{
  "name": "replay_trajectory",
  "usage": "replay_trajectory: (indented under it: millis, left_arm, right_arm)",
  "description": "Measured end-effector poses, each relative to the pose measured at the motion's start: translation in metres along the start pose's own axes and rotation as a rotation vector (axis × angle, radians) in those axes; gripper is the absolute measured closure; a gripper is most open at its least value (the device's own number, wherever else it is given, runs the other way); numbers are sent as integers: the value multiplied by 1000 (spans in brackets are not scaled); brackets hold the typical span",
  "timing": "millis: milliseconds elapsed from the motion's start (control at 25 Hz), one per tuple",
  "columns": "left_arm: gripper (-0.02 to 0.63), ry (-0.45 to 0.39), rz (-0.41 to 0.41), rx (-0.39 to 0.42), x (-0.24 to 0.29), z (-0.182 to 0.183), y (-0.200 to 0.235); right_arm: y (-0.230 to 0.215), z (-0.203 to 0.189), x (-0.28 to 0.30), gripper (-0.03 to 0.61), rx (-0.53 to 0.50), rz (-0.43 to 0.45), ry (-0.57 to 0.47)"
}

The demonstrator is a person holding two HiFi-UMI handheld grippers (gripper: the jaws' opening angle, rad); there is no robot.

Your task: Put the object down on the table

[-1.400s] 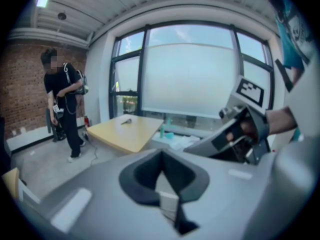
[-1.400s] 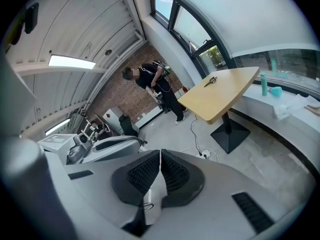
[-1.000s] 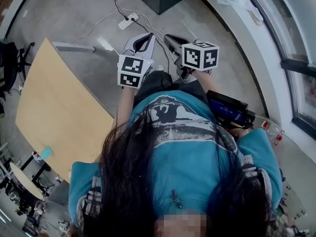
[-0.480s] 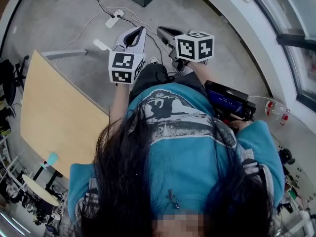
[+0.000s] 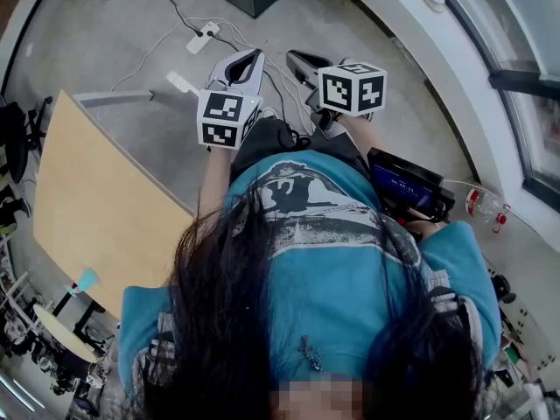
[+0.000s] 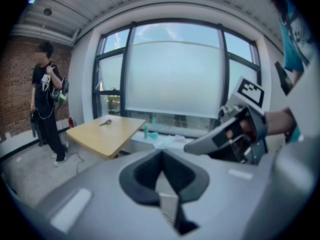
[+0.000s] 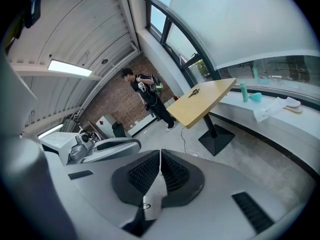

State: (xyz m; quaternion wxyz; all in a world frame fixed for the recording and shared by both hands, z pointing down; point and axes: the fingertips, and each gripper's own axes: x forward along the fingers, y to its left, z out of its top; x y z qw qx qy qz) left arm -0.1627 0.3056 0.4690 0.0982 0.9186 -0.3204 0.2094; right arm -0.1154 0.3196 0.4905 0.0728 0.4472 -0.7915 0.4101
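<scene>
Light wooden table on a grey concrete floor, a white power strip on that floor

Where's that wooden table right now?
In the head view the wooden table sits at the left, below-left of the left hand-held gripper.

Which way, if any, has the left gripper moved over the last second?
No. The left gripper stays just below and right of the white power strip; only the head view itself shifted slightly.
</scene>
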Motion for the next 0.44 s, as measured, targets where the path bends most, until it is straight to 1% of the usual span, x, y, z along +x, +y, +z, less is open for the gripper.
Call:
replay_trajectory:
  millis: [160, 440]
  left_arm:
    - [611, 13, 10, -8, 7, 3, -2]
    - [611, 14, 14, -11, 1, -4, 10]
  right_arm:
    - [-10, 6, -6, 561, 6, 0, -1]
    - [0, 5, 6, 561, 1, 7, 1]
